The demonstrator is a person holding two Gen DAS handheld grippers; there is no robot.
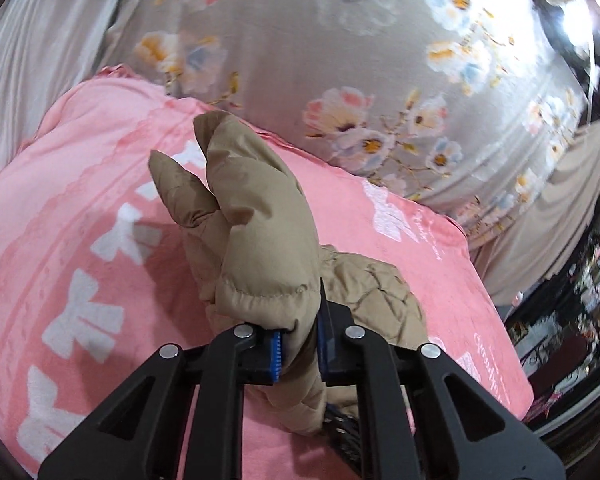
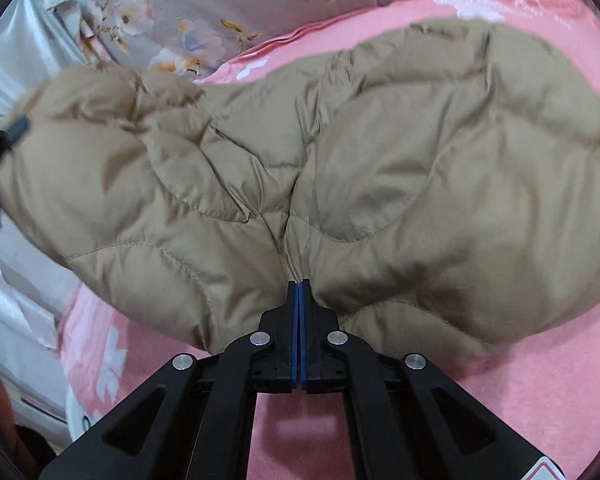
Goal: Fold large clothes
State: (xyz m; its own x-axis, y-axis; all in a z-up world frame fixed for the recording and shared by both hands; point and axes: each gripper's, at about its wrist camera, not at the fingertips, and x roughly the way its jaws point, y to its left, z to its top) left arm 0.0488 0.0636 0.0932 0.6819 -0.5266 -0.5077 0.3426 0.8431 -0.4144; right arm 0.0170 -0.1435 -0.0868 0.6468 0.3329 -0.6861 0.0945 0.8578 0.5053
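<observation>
Across a bed spread with a pink blanket [image 1: 100,184] patterned with white bows, a tan quilted puffer jacket [image 2: 380,168] lies mid-fold, caught at two points by hand-held black tongs with blue pads. At far left of the left wrist view, pale satin-like fabric [image 1: 32,60] lies bunched beside the blanket; nearer the middle, the left gripper [image 1: 298,354] pinches a thick fold of the jacket [image 1: 260,240] between its pads, the puffy end of the garment standing up above the jaws and off the blanket, with a diamond-stitched part of it just to the right. Behind the blanket, a grey floral bedcover [image 1: 340,60] fills the upper part of the view, and a dark, cluttered stretch of room, too blurred to read, runs down the right edge. In the right wrist view, silvery fabric [image 2: 16,80] shows at left, where a black piece of the other tool [image 2: 4,140] touches the jacket's left end; whether it grips there cannot be told from this view. At centre, the right gripper [image 2: 299,292] has its jaws pressed together on a thin seam at the jacket's near edge. To the right, the jacket's broad quilted body rests on the pink blanket [image 2: 520,380], with the floral bedcover [image 2: 220,8] beyond it.
</observation>
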